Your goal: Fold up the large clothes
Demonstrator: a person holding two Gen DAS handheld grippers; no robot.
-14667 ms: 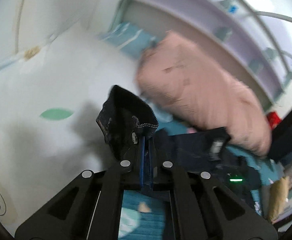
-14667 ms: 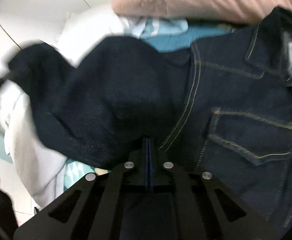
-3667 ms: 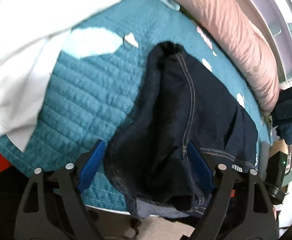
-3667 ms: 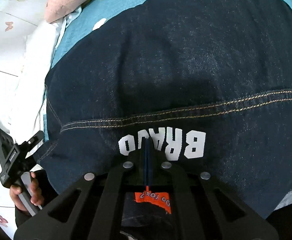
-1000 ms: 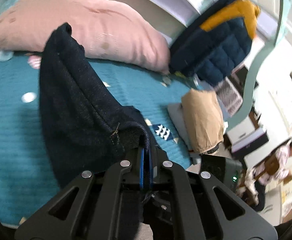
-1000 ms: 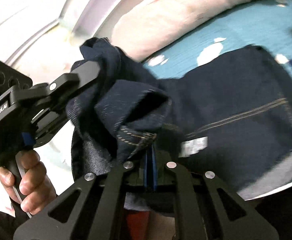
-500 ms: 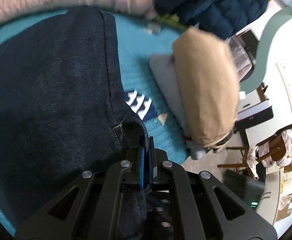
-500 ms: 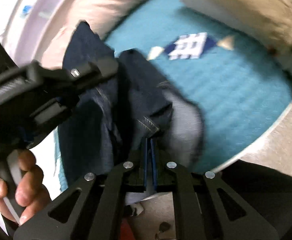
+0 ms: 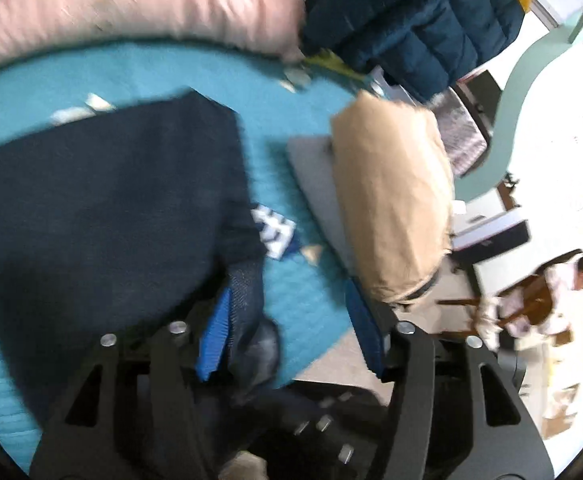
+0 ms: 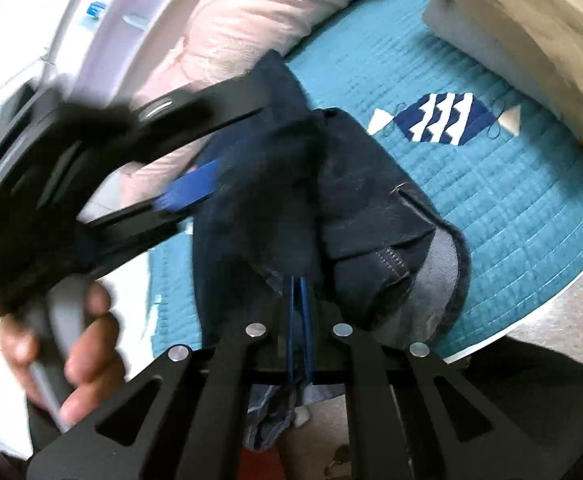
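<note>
Folded denim jacket (image 9: 107,216) at quilt (image 9: 299,300) edge; no legible print. L gripper (image 9: 291,324) jaws just opening, fabric loose between; R gripper (image 10: 300,292) clamped on hem.

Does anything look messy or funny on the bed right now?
Yes. The dark denim garment isn't folded flat: its near end is bunched up, paler inside showing, at the teal quilt's edge, pinched by the right gripper. The left gripper has just opened.

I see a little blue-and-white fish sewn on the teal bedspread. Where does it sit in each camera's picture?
Left wrist view: the fish patch sits near the middle, just right of the folded denim garment, which hides part of it.
Right wrist view: the fish patch lies upper right, whole, beyond the denim.
Shared landmark: the pink pillow along the top.
</note>
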